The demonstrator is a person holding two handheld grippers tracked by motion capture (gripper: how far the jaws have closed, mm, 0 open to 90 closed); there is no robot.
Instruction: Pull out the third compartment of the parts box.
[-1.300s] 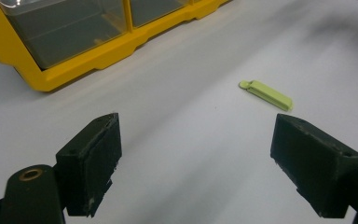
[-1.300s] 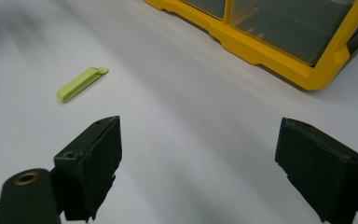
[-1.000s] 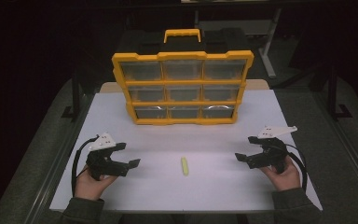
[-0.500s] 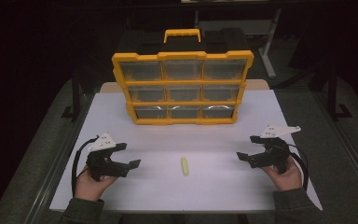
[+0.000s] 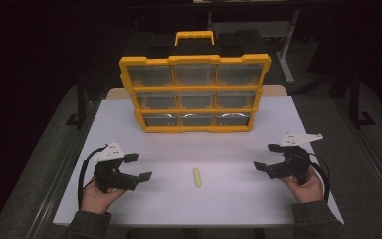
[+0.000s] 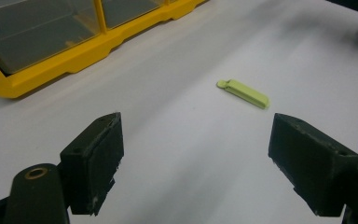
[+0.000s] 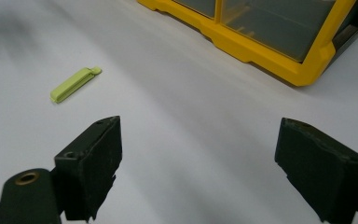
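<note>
Right gripper [image 5: 268, 158] shifted outward, clip [image 5: 197, 177] mid-table

a yellow drawer organiser [image 5: 195, 94] stands upper centre; a green clip [image 5: 197, 177] lies lower centre between the wide-jawed left gripper [image 5: 139, 167] and right gripper [image 5: 265, 157].

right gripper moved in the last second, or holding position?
Yes, slightly. In the high view the right gripper has shifted a little away from the green clip toward the table's right edge; its jaws are wide open.
</note>
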